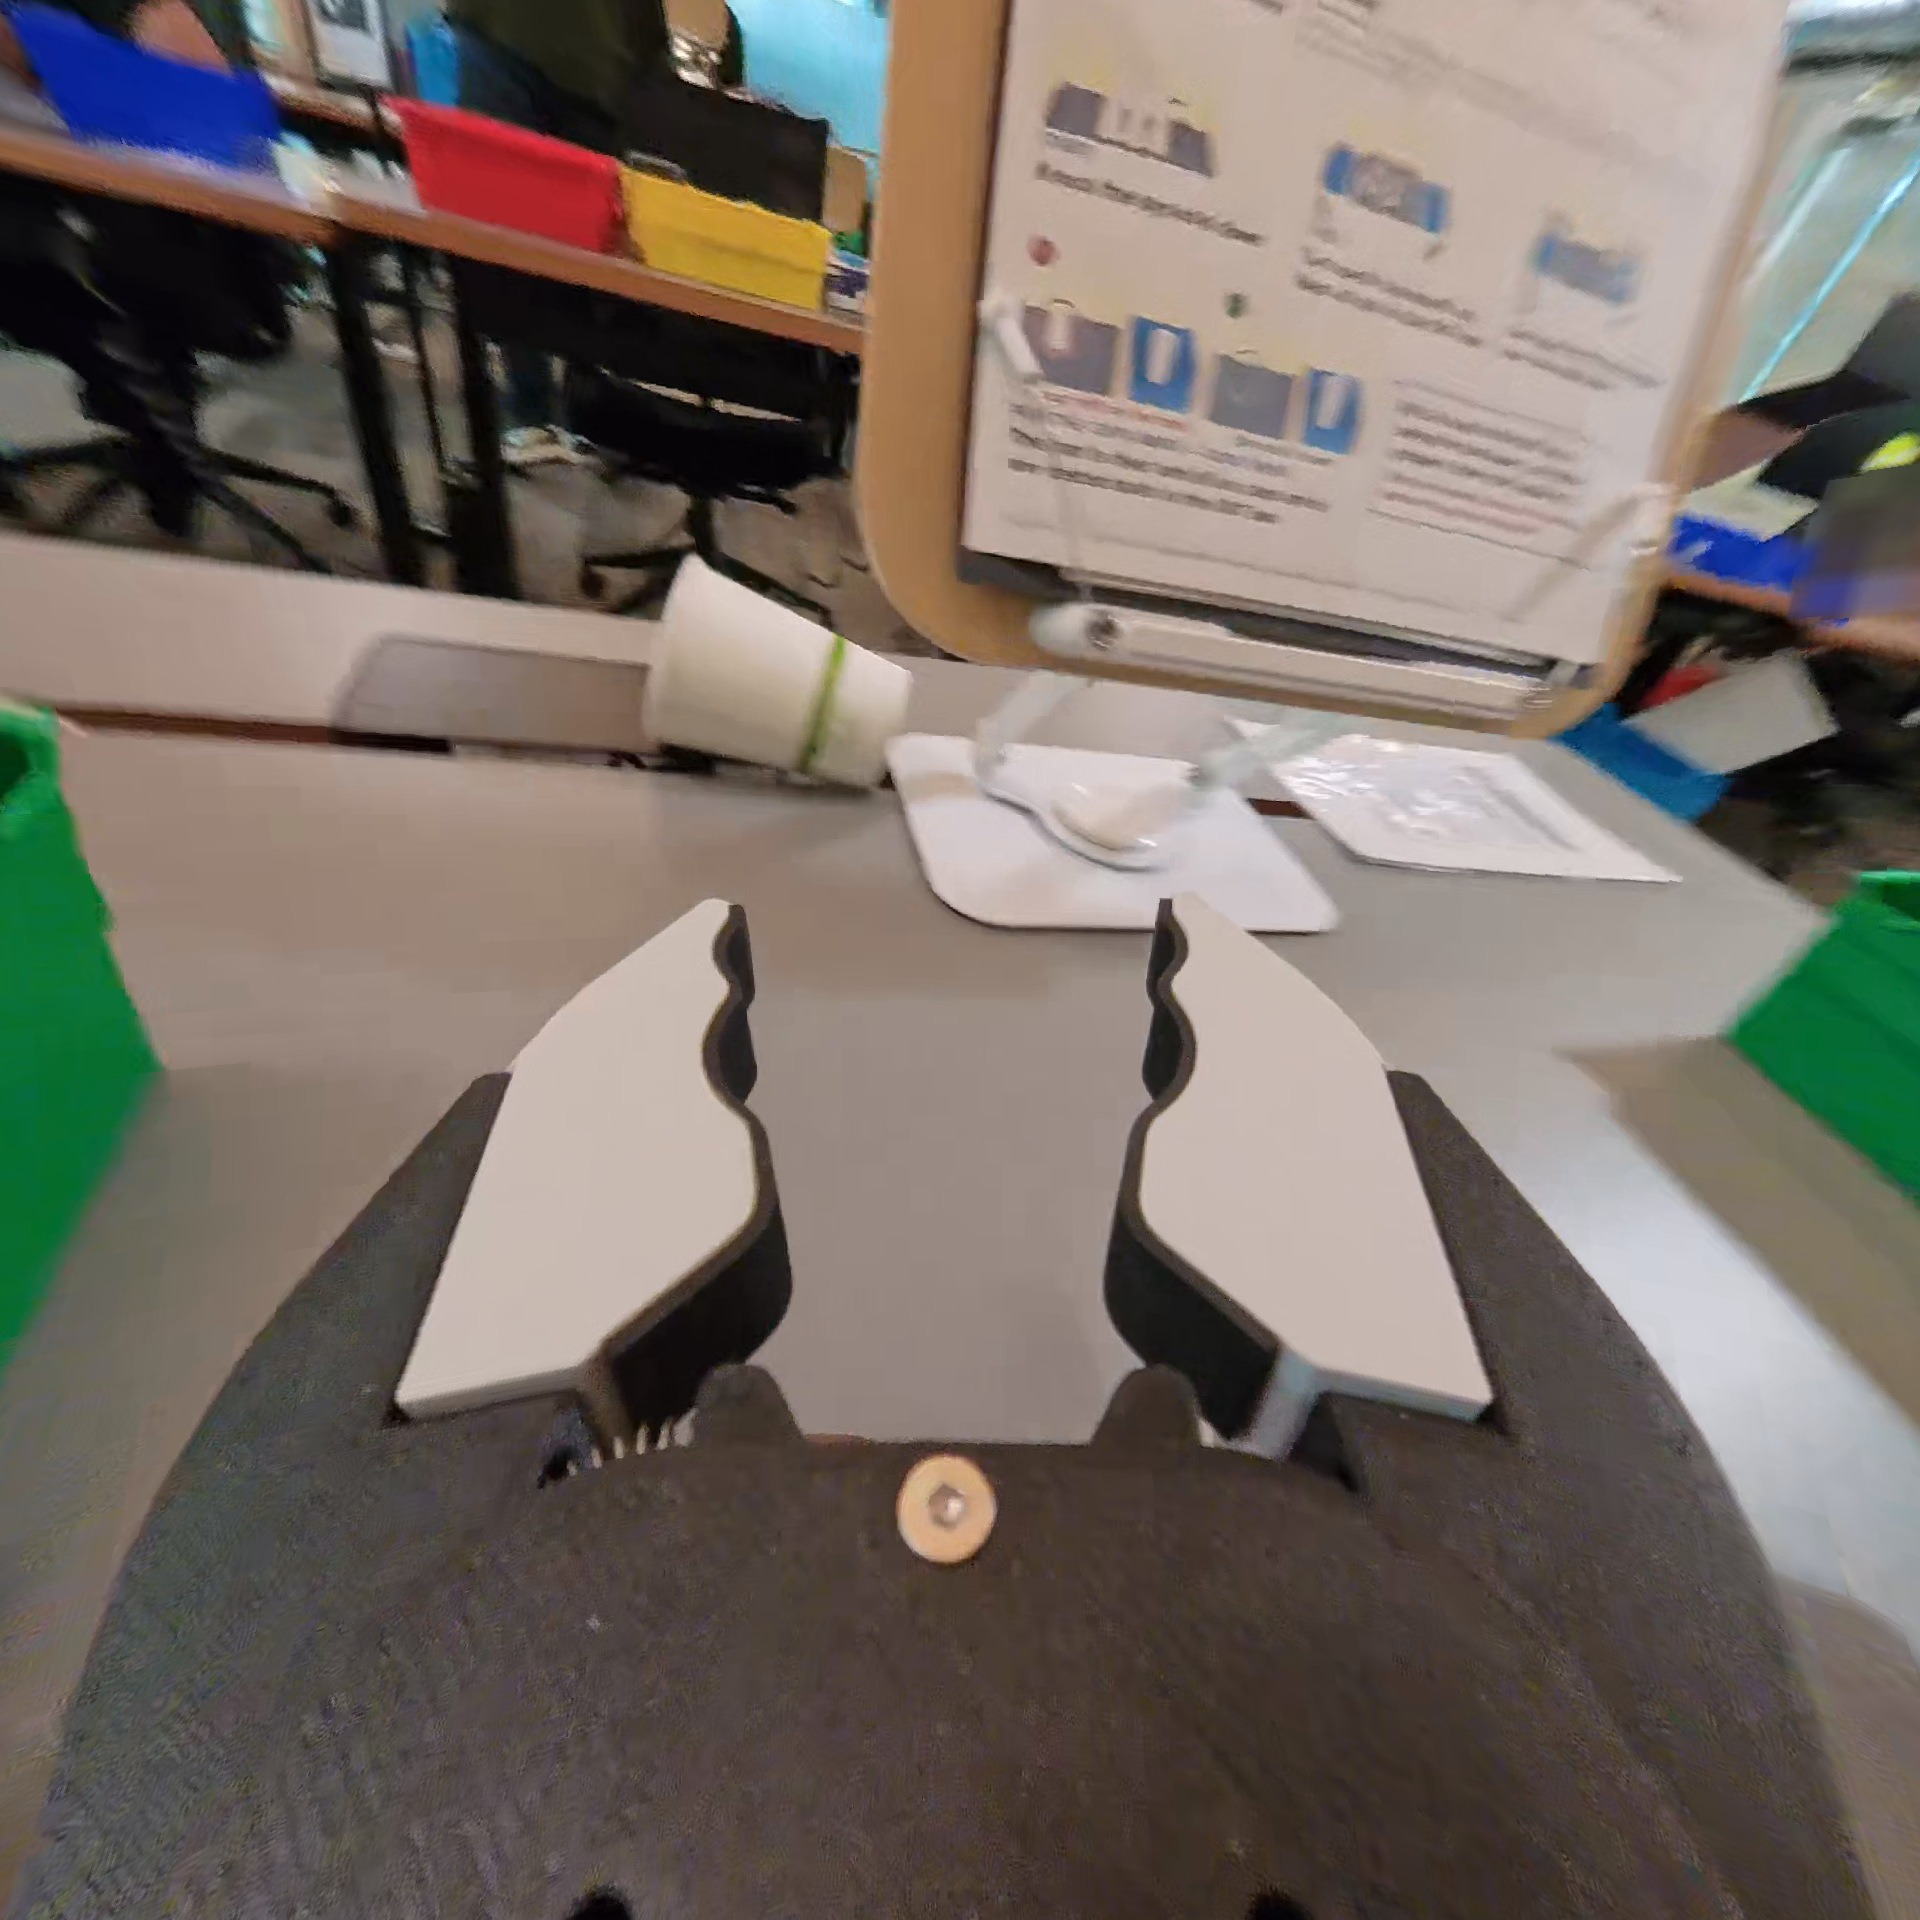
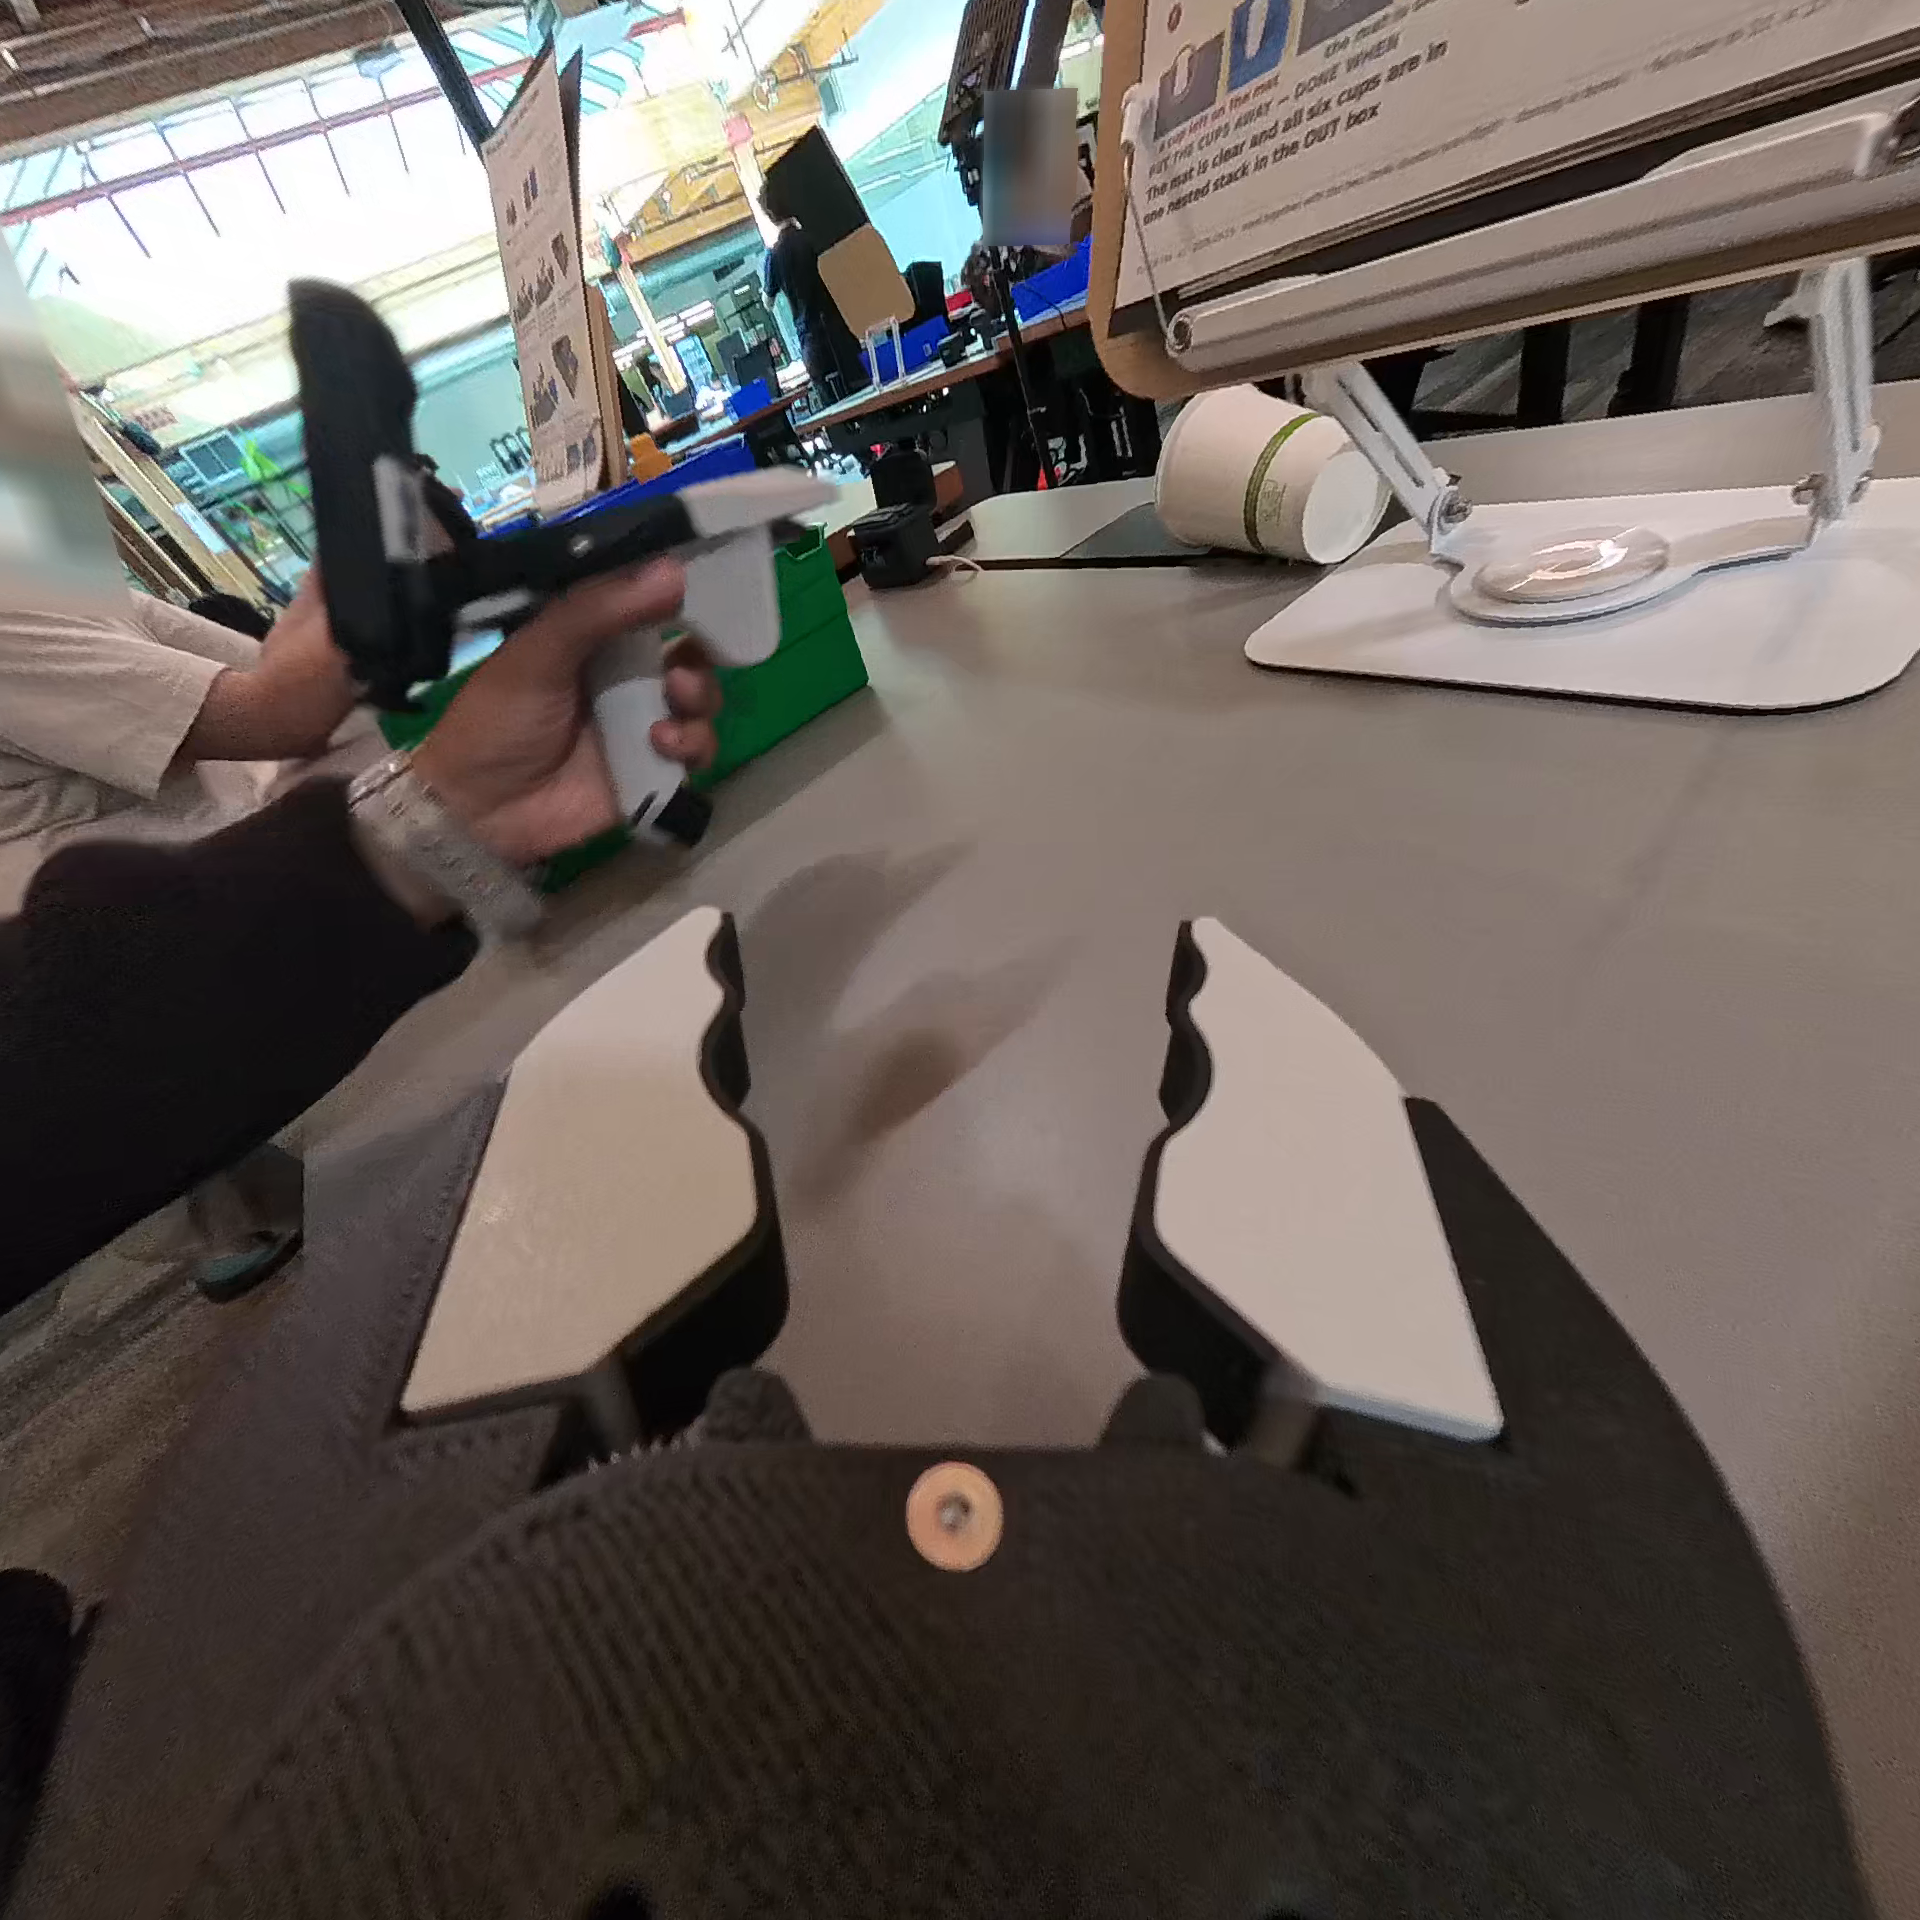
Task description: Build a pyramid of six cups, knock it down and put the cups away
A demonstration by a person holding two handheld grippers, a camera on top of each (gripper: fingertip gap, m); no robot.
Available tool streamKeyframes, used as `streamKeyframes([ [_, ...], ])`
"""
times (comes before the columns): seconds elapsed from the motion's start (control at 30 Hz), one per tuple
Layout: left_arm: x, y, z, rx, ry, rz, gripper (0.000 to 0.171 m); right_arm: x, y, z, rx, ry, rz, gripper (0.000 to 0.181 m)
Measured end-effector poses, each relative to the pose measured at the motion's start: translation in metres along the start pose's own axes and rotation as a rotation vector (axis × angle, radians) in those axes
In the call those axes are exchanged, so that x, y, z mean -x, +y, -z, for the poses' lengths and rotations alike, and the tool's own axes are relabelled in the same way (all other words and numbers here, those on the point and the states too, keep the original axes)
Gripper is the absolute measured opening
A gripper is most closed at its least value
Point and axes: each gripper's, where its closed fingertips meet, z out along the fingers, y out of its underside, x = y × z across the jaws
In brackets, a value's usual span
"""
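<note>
My left gripper [image 1: 951, 920] is open and empty, held low over the grey table [image 1: 520, 935]. My right gripper [image 2: 956, 935] is also open and empty over the same table [image 2: 1143, 831]. White paper cups [image 1: 774, 696] lie nested on their side at the far edge, left of a white stand base [image 1: 1101, 862]; they also show in the right wrist view [image 2: 1257, 483]. In the right wrist view a hand holds the other gripper [image 2: 582, 551] up at the left, seen from the side, well apart from the cups.
A tan board with printed sheets [image 1: 1309, 312] sits on the white stand [image 2: 1610, 623]. Green bins stand at the table's left [image 1: 52, 987] and right [image 1: 1849, 1039]; one also shows in the right wrist view [image 2: 800, 644]. A plastic-sleeved sheet [image 1: 1455, 810] lies far right. Other tables with coloured bins stand behind.
</note>
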Motion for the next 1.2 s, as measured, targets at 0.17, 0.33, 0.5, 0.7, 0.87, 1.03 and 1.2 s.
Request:
streamKeyframes([
  [0.17, 0.041, -0.03, -0.073, 0.052, -0.028, 0.083, 0.074, 0.021, -0.005, -0.004, -0.024, -0.06, -0.038, 0.077],
  [0.33, 0.064, -0.06, -0.136, 0.085, 0.118, 0.161, 0.057, 0.035, 0.006, -0.009, 0.027, -0.102, 0.002, 0.076],
  [0.5, 0.075, -0.058, -0.18, 0.215, 0.252, 0.117, 0.05, 0.039, 0.004, -0.007, 0.018, -0.138, -0.037, 0.075],
  [0.7, 0.083, -0.047, -0.211, 0.334, 0.358, 0.103, 0.05, 0.032, -0.005, -0.001, -0.017, -0.176, -0.171, 0.071],
  [0.87, 0.099, -0.028, -0.235, 0.412, 0.324, 0.1, 0.054, 0.025, -0.009, 0.0, -0.039, -0.178, -0.227, 0.069],
  [1.03, 0.099, -0.013, -0.246, 0.449, 0.337, 0.073, 0.054, 0.026, -0.005, -0.002, -0.017, -0.174, -0.174, 0.068],
  [1.2, 0.096, 0.012, -0.249, 0.527, 0.341, -0.021, 0.052, 0.025, -0.002, -0.003, -0.011, -0.189, -0.215, 0.068],
])
